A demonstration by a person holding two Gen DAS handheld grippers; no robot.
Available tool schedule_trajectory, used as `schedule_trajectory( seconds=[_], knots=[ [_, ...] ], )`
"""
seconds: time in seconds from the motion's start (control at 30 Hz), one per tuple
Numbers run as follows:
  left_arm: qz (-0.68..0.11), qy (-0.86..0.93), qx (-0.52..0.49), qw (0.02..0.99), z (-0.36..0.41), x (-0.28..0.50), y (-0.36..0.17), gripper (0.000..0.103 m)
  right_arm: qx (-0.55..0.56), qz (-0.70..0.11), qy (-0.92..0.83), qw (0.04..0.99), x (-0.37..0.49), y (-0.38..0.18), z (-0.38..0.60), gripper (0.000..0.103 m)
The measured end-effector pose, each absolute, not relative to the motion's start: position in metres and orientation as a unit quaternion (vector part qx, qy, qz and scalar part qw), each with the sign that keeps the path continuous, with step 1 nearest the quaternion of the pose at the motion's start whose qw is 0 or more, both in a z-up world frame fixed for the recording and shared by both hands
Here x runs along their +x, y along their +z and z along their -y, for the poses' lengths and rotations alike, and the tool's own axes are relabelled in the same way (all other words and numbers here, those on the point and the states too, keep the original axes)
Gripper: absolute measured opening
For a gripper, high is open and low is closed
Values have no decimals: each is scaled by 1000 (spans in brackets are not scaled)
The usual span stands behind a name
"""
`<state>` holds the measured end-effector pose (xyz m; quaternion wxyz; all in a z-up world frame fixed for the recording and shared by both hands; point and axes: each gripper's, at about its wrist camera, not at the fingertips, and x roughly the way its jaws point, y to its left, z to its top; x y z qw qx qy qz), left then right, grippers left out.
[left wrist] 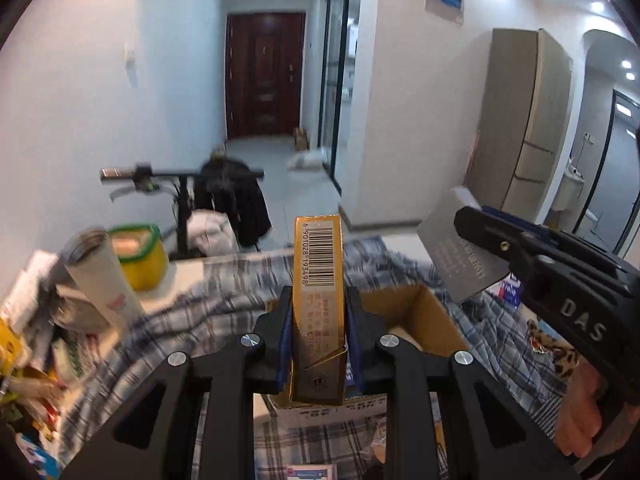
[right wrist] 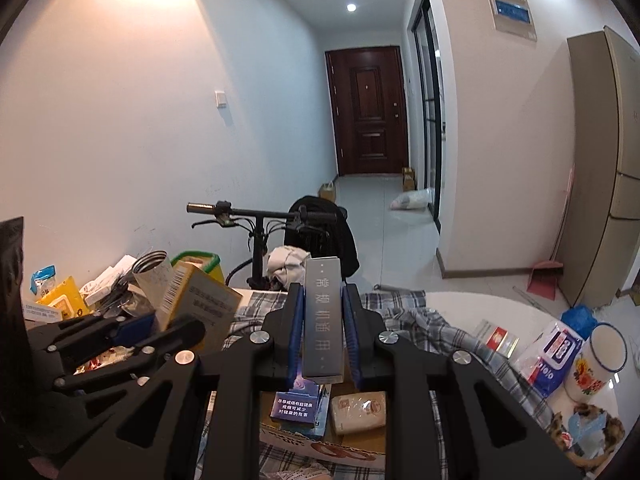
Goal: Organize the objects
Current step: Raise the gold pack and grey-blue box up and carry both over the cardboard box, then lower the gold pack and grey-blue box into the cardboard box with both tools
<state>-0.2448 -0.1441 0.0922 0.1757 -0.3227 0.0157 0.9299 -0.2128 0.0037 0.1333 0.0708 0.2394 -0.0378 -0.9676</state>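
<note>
1. While I watch through the left wrist camera, my left gripper (left wrist: 318,322) is clamped tight on a gold cigarette pack (left wrist: 318,280), which stands upright between the blue pads with its barcode edge facing the lens.
2. Directly below and just beyond those fingers sits an open cardboard box (left wrist: 416,312), resting on a blue plaid cloth (left wrist: 224,300).
3. To the right of the left gripper, my right gripper (left wrist: 470,240) reaches in from the side, closed on a flat silver pack (left wrist: 456,252) tilted above the box's far corner.
4. Through the right wrist camera, the right gripper (right wrist: 323,330) pinches that silver pack (right wrist: 323,312) on its narrow edges, upright, printed characters running down its face.
5. Beneath the right gripper the box (right wrist: 320,446) holds a blue cigarette pack (right wrist: 295,402) and, just right of it, a pale wrapped packet (right wrist: 358,408); what it is I cannot quite tell.
6. Left of the right gripper, the left gripper (right wrist: 176,320) holds the gold pack (right wrist: 200,296) tilted, with a steel tumbler (right wrist: 154,276) and a yellow tub with a green rim (right wrist: 200,264) behind it.
7. Far to the right lie a wet-wipes packet (right wrist: 554,360) and an enamel mug (right wrist: 600,360), touching each other on the white table (right wrist: 480,308).
</note>
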Motion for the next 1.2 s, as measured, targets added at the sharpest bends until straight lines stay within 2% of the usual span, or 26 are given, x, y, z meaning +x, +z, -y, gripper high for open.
schedule_trajectory(
  seconds=[0.43, 0.67, 0.8, 1.2],
  knots=[
    [-37, 905, -400, 141, 125, -289, 25, 25, 287, 30, -956, 54, -246, 101, -3, 19],
    [-46, 901, -414, 125, 123, -297, 11, 25, 306, 43, -949, 56, -257, 88, -7, 19],
    [-41, 912, -397, 97, 132, -296, 19, 25, 310, 93, -943, 71, -263, 73, -6, 19],
    [0, 905, -415, 96, 158, -307, 25, 25, 371, 208, -895, 136, -283, 15, 11, 19]
  ],
)
